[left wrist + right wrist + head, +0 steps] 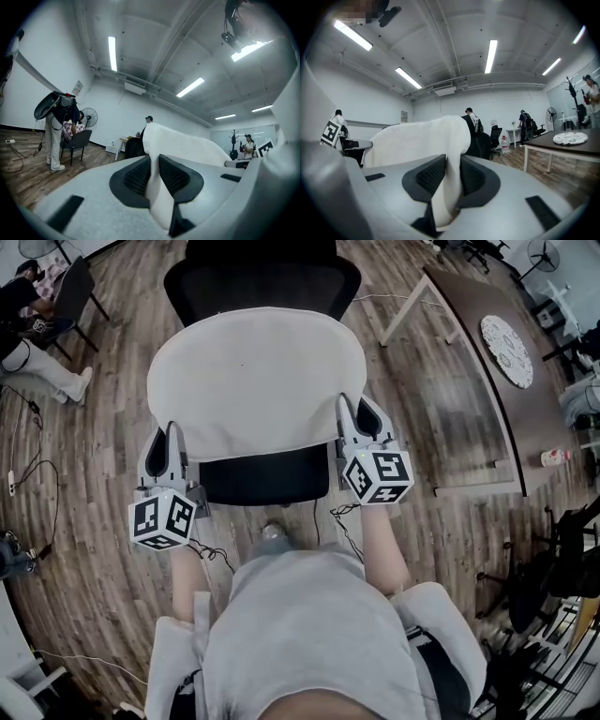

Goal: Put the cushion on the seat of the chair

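A white cushion (255, 381) hangs flat between both grippers, above the black seat (267, 474) of the office chair; its far edge reaches the chair's backrest (262, 282). My left gripper (171, 457) is shut on the cushion's near left corner, and my right gripper (361, 423) is shut on its near right corner. In the left gripper view the cushion's white edge (154, 183) is pinched between the dark pads (137, 177). The right gripper view shows the same: the cushion (446, 187) is squeezed between the pads (430, 176).
A brown table (487, 381) with a round patterned plate (506, 350) stands to the right of the chair. Cables (211, 554) lie on the wooden floor near my feet. A seated person (28, 324) and another chair are at the far left.
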### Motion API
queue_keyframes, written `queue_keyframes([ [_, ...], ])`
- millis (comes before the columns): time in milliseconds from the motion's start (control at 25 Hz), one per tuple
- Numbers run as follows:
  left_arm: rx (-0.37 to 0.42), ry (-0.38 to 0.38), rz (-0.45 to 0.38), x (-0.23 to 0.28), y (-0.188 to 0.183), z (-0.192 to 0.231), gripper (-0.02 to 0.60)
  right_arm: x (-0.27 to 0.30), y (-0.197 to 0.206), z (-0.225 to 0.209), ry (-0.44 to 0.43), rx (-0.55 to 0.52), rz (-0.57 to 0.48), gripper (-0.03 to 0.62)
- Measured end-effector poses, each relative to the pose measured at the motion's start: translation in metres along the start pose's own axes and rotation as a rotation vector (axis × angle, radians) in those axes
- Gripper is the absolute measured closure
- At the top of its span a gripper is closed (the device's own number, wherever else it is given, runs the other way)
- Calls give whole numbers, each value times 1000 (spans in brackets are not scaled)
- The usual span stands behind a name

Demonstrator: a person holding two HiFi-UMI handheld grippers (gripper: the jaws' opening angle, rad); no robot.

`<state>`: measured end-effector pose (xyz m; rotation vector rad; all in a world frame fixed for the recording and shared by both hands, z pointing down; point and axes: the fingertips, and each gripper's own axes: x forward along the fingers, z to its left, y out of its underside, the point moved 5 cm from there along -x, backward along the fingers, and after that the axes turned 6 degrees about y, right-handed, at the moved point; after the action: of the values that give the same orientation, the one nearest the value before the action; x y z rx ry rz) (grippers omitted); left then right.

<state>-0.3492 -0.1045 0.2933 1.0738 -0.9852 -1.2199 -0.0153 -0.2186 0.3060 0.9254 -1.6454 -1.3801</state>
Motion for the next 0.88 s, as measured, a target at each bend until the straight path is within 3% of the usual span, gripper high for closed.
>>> queue_keyframes([
  [880,-66,9,341,56,139,48,520,47,153,-25,114,133,352,525],
])
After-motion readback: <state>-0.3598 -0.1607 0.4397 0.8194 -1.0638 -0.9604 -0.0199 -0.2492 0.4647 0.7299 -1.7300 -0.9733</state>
